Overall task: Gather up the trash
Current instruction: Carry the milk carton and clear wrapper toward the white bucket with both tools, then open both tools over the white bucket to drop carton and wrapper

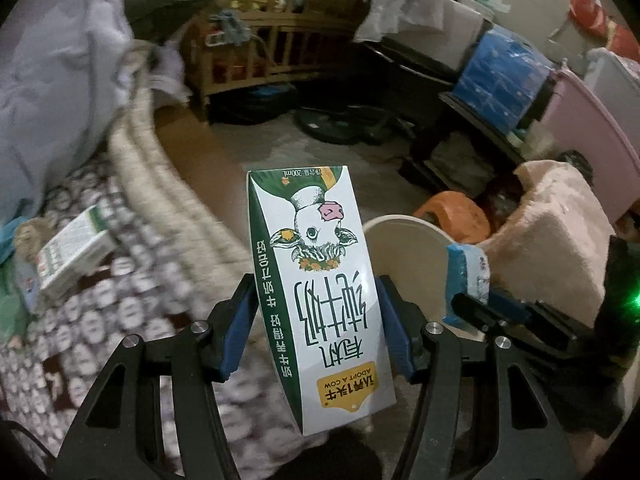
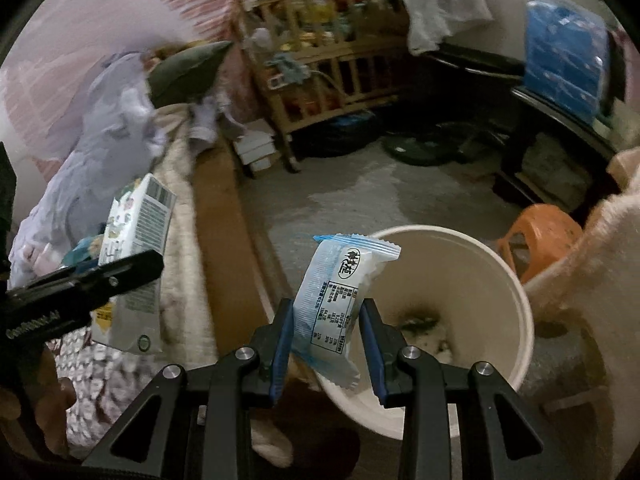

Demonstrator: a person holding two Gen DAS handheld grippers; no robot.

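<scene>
Left wrist view: left gripper (image 1: 316, 320) clamps a milk carton (image 1: 316, 292); right gripper (image 2: 326, 336) pinches a snack wrapper (image 2: 340, 296) — both being carried, bucket (image 2: 516, 300) just ahead — next, release over it.

Cluttered home bedroom: bed (image 1: 120, 280), wooden crib (image 2: 320, 80), piled clothes (image 1: 52, 80).

Each tool, left tool (image 1: 316, 328) and right tool (image 2: 326, 342), is a matte black linkage frame with silver round screws, triangular cut-outs and blue pads lining its two fingers.
</scene>
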